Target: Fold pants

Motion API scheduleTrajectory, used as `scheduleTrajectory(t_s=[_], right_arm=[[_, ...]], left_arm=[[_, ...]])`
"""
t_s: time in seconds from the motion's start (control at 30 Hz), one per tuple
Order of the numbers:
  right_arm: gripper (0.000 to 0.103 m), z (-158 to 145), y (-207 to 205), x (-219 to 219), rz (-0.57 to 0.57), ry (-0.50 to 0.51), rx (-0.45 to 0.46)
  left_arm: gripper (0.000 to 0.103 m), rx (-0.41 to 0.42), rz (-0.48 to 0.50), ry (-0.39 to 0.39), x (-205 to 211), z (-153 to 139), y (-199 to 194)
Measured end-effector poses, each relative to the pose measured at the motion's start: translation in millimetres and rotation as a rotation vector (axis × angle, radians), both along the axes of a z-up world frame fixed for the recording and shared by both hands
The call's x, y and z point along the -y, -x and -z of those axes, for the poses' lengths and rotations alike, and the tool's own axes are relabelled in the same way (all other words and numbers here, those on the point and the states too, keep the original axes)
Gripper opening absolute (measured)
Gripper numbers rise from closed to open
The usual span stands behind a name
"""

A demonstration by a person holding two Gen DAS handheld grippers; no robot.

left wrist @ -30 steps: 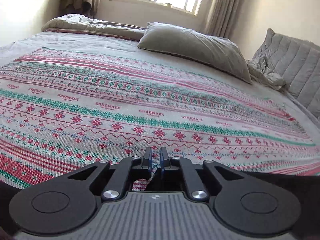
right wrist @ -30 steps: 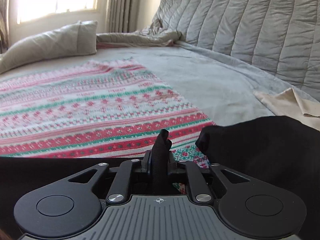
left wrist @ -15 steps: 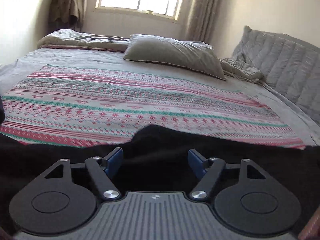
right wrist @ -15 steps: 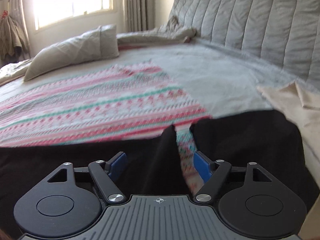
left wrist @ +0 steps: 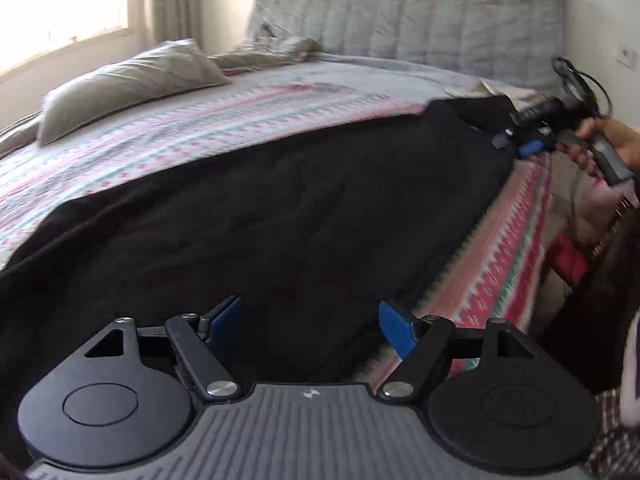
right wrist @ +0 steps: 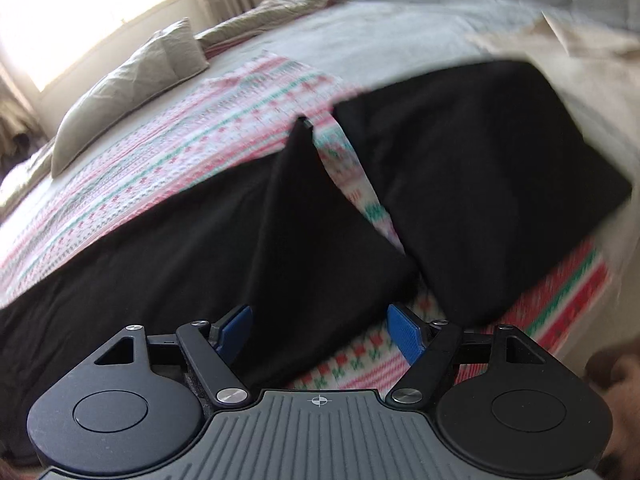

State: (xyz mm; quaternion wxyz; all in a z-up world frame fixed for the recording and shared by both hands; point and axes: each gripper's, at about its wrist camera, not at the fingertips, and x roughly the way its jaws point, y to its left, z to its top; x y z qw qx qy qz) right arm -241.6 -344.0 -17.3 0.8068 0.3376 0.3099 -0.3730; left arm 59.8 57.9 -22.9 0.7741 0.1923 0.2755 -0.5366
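Observation:
The black pants [left wrist: 280,208] lie spread flat along the near edge of the bed, on the patterned blanket [left wrist: 200,128]. My left gripper [left wrist: 310,326] is open and empty, just above one end of the pants. My right gripper [right wrist: 320,330] is open and empty above the other end, where a pointed black flap [right wrist: 308,216] and a second black piece [right wrist: 480,184] lie side by side with a strip of blanket between them. The right gripper also shows in the left wrist view [left wrist: 520,144], open, at the far end of the pants.
A grey pillow [left wrist: 128,80] and rumpled grey bedding [left wrist: 276,50] lie at the back of the bed, by the padded headboard [left wrist: 420,12]. A cream cloth [right wrist: 572,40] lies beyond the black pieces. The bed's side edge [left wrist: 532,240] drops off at the right.
Both grippers have opened and let go of the black fabric, which now lies flat on the bed. Both have drawn back and turned toward the headboard side.

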Motion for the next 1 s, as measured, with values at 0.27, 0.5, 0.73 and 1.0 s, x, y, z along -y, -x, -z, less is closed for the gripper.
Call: scheduleTrajectory(t_s=[0.27, 0.5, 0.73, 1.0], right_arm=[[0.066, 2, 10, -8, 0.113, 0.016, 0.034], [0.022, 10, -3, -8, 0.148, 0.150, 0.061], [0.004, -17, 9, -23, 0.190, 0.260, 0.024], [0.004, -1, 20, -7, 0.211, 0.133, 0.020]], left_arm=[[0.087, 0.013, 0.054, 0.001, -5, 7, 4], [0.087, 0.019, 0.122, 0.000, -7, 6, 7], [0.056, 0.082, 0.102, -0.009, 0, 10, 24], [0.023, 0.038, 0.131, -0.019, -4, 3, 19]])
